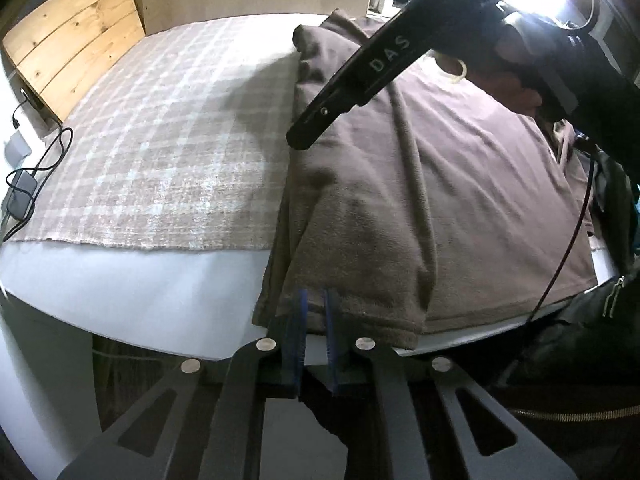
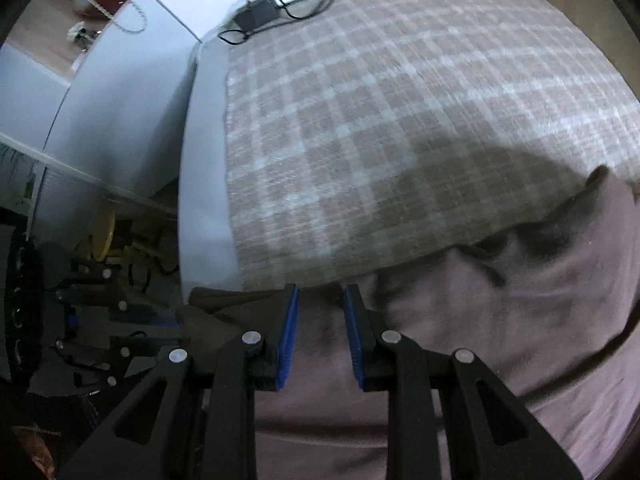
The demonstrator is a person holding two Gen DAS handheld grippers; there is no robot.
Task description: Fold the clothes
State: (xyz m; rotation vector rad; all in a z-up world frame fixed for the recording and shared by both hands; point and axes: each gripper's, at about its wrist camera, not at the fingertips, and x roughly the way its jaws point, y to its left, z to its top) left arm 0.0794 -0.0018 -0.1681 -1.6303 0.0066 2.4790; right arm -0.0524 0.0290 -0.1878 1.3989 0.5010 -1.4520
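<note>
Brown garment (image 1: 420, 184) spread on right half of plaid blanket (image 1: 160, 132), left side lapped inward. Left gripper (image 1: 315, 320) pinching near hem corner; right gripper (image 2: 320, 332) parted, hovering over far folded edge. Keep hem taut, align edges, avoid dragging blanket

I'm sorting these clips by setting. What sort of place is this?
Most likely a bedroom at home: a brown garment lies on a plaid blanket spread over a white mattress, with a wooden headboard behind and a charger with cable at the bed's edge.
</note>
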